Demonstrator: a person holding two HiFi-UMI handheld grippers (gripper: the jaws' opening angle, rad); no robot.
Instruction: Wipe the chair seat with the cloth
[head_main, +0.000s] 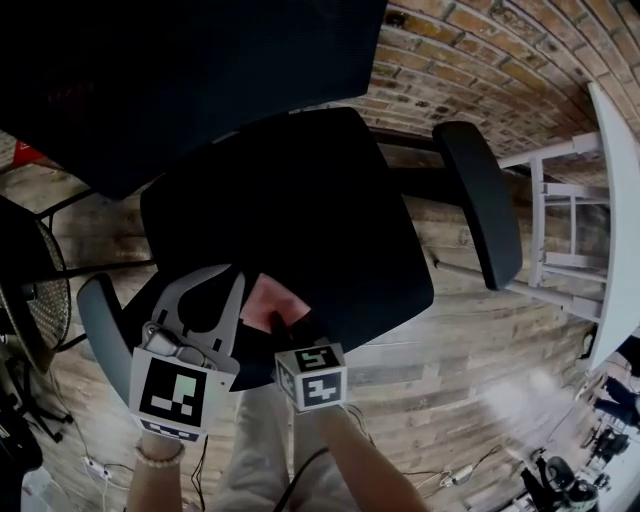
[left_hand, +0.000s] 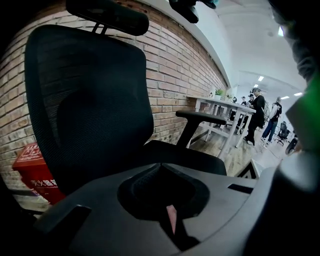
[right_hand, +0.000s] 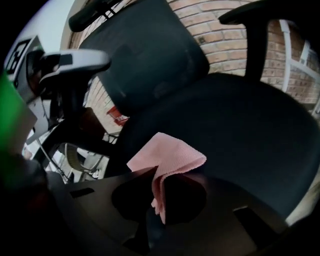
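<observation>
Here the right gripper (right_hand: 155, 174) has its fingers clamped on the cloth (right_hand: 169, 154), near the front edge of the seat (right_hand: 245, 130); bare seat lies beyond them. The left gripper (left_hand: 160, 166), just beside, has its fingers pressed together.

The small pink cloth (right_hand: 167, 157) had a fine, waffle-like weave and a soft matt face. The black chair seat (head_main: 300, 200) was matt upholstery fabric, and the tall black backrest (left_hand: 85, 100) was fine open mesh. The oblong black armrest pad (head_main: 480, 200) looked smooth, with a dull sheen. The left gripper (left_hand: 160, 166) was smooth, matt grey plastic. The red-brown brick wall (left_hand: 175, 65) was rough, and the pale plank floor (head_main: 470, 340) was worn, grainy wood
</observation>
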